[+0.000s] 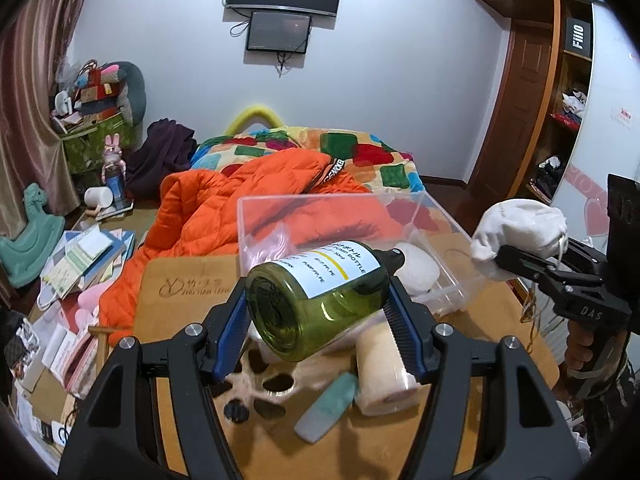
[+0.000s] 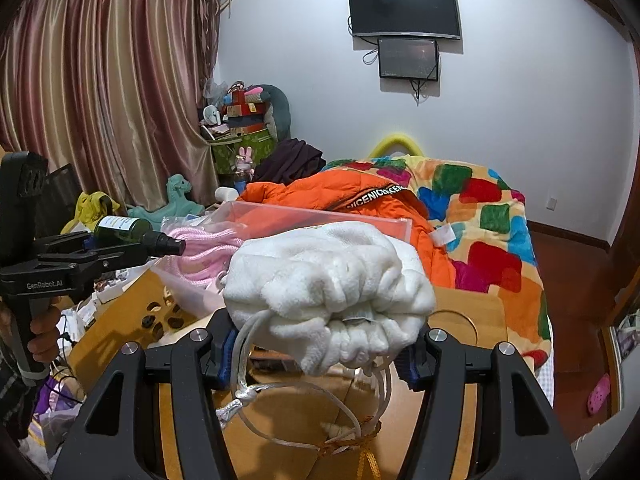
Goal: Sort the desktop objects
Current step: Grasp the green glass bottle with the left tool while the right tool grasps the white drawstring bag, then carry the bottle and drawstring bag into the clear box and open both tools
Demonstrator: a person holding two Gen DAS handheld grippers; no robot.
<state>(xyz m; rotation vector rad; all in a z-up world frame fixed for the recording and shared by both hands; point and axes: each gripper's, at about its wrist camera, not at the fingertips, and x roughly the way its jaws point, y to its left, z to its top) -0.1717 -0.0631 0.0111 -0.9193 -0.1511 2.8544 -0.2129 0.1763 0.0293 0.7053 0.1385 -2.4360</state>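
With both tools loaded and held above the desk, this sort is in its carry phase. The left gripper [image 1: 318, 312] has its blue pads clamped on a green pump bottle [image 1: 320, 300], which lies on its side between the jaws, base toward the camera, black pump cap pointing away toward the clear plastic bin [image 1: 256, 220]. Over on the other side, the right gripper [image 2: 320, 344] is pinching a white fleece drawstring pouch [image 2: 328, 292], its cords [image 2: 280, 392] dangling in loops below the jaws. Neither item touches the wooden tray table [image 1: 188, 280]; both hang in the air short of the bin.

That bin sits at the far end of the table, in front of the orange jacket [image 1: 208, 216], and it already holds a bundle of pink cord [image 2: 200, 248] and a round white item [image 1: 416, 268]. Left on the table beneath the bottle: a cream-coloured roll [image 1: 384, 372] and a pale green flat piece [image 1: 328, 408].

By the look of it, the drop-off comes next. That calls for carrying each load over the bin's near wall, clearing the rim, then opening the jaws once above the inside. One hand at a time would be wise, since the bin is narrow. The trailing cords could snag on the rim, and the bottle may roll when it lands.
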